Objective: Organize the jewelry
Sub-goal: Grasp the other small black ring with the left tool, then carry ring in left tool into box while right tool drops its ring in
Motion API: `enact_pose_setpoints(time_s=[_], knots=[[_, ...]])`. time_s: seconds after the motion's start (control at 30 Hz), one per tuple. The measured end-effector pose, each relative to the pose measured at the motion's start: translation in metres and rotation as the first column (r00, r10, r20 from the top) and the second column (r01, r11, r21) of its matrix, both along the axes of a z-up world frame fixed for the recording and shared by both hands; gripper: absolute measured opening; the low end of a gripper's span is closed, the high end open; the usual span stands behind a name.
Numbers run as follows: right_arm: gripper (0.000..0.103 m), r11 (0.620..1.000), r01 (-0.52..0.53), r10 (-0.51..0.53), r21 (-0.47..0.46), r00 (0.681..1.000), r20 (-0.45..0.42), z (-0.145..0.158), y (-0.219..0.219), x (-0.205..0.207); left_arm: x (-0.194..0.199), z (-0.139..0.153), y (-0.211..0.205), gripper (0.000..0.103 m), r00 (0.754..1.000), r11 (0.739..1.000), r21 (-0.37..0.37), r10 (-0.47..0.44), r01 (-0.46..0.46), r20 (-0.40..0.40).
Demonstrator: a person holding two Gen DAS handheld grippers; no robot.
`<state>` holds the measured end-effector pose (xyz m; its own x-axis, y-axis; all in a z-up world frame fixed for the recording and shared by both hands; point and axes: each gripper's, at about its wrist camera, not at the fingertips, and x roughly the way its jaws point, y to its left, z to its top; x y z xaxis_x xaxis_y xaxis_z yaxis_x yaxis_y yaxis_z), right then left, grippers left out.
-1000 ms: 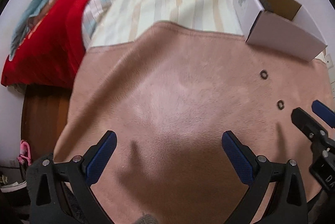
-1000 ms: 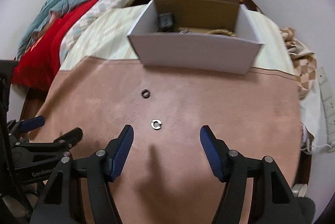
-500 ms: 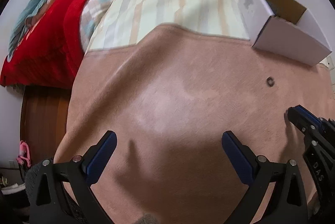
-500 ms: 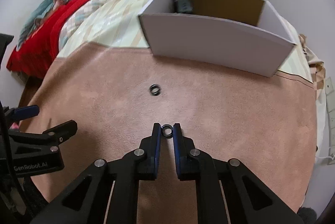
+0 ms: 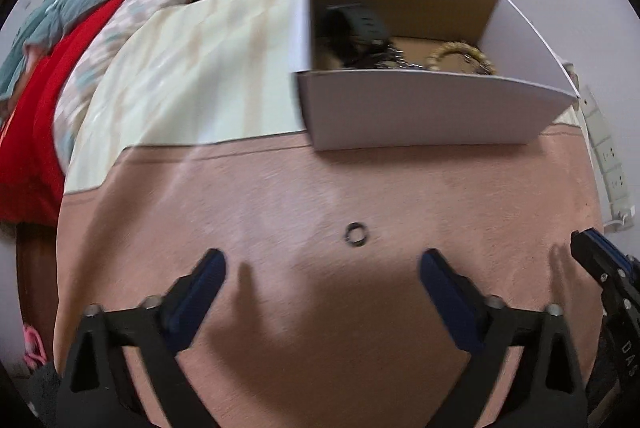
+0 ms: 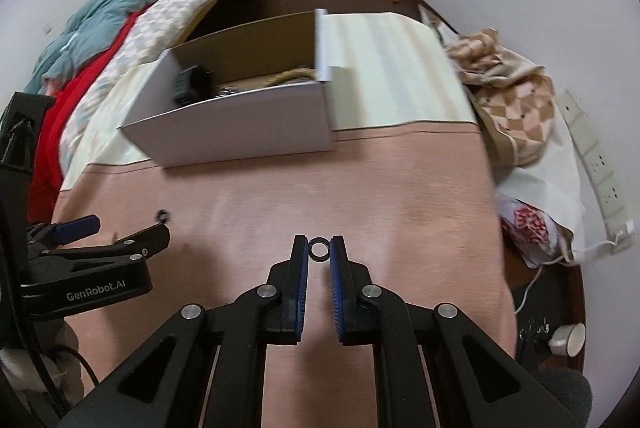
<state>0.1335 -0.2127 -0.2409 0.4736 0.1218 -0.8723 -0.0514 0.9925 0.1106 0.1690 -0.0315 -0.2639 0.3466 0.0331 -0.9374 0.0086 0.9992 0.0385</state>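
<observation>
My right gripper (image 6: 319, 246) is shut on a small dark ring (image 6: 319, 249), pinched at its fingertips above the pink blanket (image 6: 360, 188). A second dark ring (image 5: 356, 232) lies on the blanket just ahead of my open, empty left gripper (image 5: 322, 268); it also shows in the right wrist view (image 6: 163, 216). The white cardboard box (image 5: 420, 116) stands beyond it, holding a dark watch (image 5: 356, 24) and a gold bracelet (image 5: 460, 56). The box also shows in the right wrist view (image 6: 240, 132).
Red, teal and checked bedding (image 5: 80, 28) is piled at the left. A striped cream sheet (image 5: 192, 76) lies under the box. A checked brown cloth (image 6: 512, 96) and a power strip (image 6: 596, 164) lie at the right edge.
My right gripper closed on the ring and lifted it, swinging right. My left gripper turned right, bringing the other ring and the box in front of it.
</observation>
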Motion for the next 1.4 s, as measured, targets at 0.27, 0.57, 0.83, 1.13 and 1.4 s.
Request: enact_pose_setpoints(time_s=[0.27, 0.57, 0.83, 1.13, 1.4], knots=[[0.011, 1.0, 0.023, -0.023, 0.004, 1.0, -0.006, -0.007, -0.012, 0.007, 0.004, -0.002, -0.02, 0.029, 0.998, 0.998, -0.007, -0.06, 0.06, 0.016], [0.011, 1.0, 0.028, -0.028, 0.01, 1.0, 0.006, -0.003, -0.012, 0.005, 0.005, 0.001, -0.017, 0.01, 0.996, 0.997, -0.012, -0.075, 0.076, 0.043], [0.011, 0.999, 0.022, -0.024, 0.035, 0.998, 0.062, 0.028, -0.011, 0.004, -0.008, 0.035, -0.015, 0.01, 0.991, 0.994, -0.053, -0.086, 0.092, 0.1], [0.011, 0.988, -0.053, 0.036, 0.145, 0.992, 0.122, 0.08, 0.0, 0.057, 0.043, 0.092, -0.005, 0.01, 0.987, 0.976, -0.185, -0.095, 0.118, 0.129], [0.011, 0.976, -0.105, 0.108, 0.191, 0.994, -0.004, 0.054, 0.019, 0.14, 0.118, 0.085, -0.002, 0.01, 0.994, 0.971, -0.215, -0.098, 0.107, 0.053]])
